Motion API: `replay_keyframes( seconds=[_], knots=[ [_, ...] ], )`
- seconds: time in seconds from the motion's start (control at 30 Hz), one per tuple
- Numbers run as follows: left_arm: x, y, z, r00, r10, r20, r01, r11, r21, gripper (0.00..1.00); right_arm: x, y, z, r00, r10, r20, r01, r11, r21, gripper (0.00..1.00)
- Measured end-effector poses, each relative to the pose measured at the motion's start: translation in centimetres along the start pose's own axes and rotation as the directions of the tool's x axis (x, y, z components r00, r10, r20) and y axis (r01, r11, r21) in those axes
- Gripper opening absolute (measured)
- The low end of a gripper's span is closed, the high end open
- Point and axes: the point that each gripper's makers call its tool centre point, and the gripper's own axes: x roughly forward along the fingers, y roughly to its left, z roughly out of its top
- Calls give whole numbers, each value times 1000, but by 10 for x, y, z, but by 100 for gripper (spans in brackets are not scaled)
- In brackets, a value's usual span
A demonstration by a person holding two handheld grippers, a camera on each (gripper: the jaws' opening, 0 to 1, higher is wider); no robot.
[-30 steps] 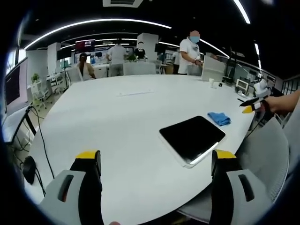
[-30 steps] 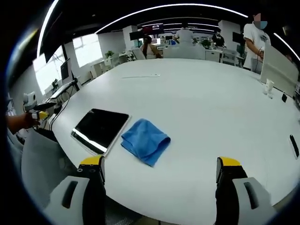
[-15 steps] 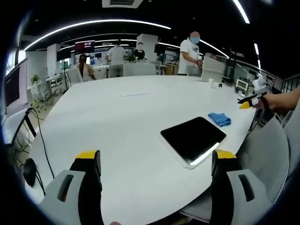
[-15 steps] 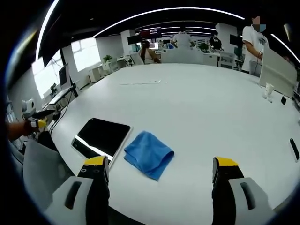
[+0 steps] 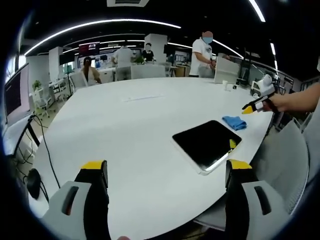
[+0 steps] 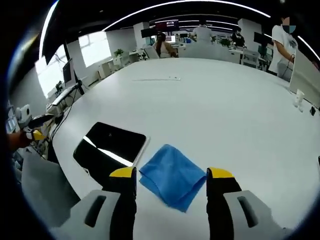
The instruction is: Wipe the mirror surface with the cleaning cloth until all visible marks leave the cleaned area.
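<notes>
The mirror [image 5: 207,145] is a dark flat rectangle with a pale rim, lying near the white table's edge; in the right gripper view the mirror [image 6: 110,150] sits left of the cloth. The blue cleaning cloth [image 5: 234,122] lies crumpled just beyond it. My right gripper [image 6: 172,174] hovers low over the cloth [image 6: 172,177], jaws open and straddling its near part. In the left gripper view a hand holds the right gripper [image 5: 252,105] just above the cloth. My left gripper [image 5: 166,170] is open and holds nothing, back from the mirror at the table's near edge.
The big white oval table [image 5: 125,130] carries a thin white strip [image 5: 142,98] far out and small white cups [image 6: 299,97] at its right side. Grey chairs [image 5: 285,165] stand at the near edge. Several people stand and sit beyond the table.
My right gripper has dropped toward the cloth and its jaws have narrowed around it. The left gripper has hardly moved.
</notes>
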Motion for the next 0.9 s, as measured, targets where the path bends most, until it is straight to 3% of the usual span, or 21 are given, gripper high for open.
replay_keyframes(
  seconds=[0.1, 0.3, 0.43, 0.5, 0.6, 0.67, 0.73, 0.8, 0.9],
  knots=[
    [0, -4, -1, 1000, -15, -11, 15, 1000, 5, 97, 13, 0, -3, 1000, -4, -22, 6, 998, 55, 45],
    [-1, 0, 1, 999, -40, -26, 41, 999, 11, 97, 27, 1, -12, 995, -16, -94, 33, 983, 183, 43],
    [1, 7, -2, 998, -41, -40, 41, 999, 1, 97, 35, -5, -20, 992, -41, -116, 60, 984, 169, 48],
    [-1, 4, 1, 997, -60, -57, 62, 997, 37, 96, 33, -11, -28, 987, -78, -142, 102, 980, 168, 53],
    [-2, 10, 5, 998, -59, -39, 61, 996, 66, 97, 31, -11, -25, 989, -78, -123, 100, 978, 182, 46],
    [-2, 19, 6, 999, -33, -10, 34, 998, 51, 97, 32, -20, -26, 983, -122, -137, 138, 984, 115, 43],
    [-6, 23, 3, 1000, 0, -19, 1, 1000, 31, 96, 28, -17, -19, 987, -109, -118, 126, 981, 148, 43],
    [-9, 18, 9, 1000, -4, 20, 4, 1000, 18, 96, 25, -14, -10, 990, -108, -92, 122, 979, 161, 39],
    [-8, 19, 2, 1000, 5, 7, -5, 999, 31, 96, 34, -10, -15, 988, -84, -127, 106, 979, 172, 36]
  ],
)
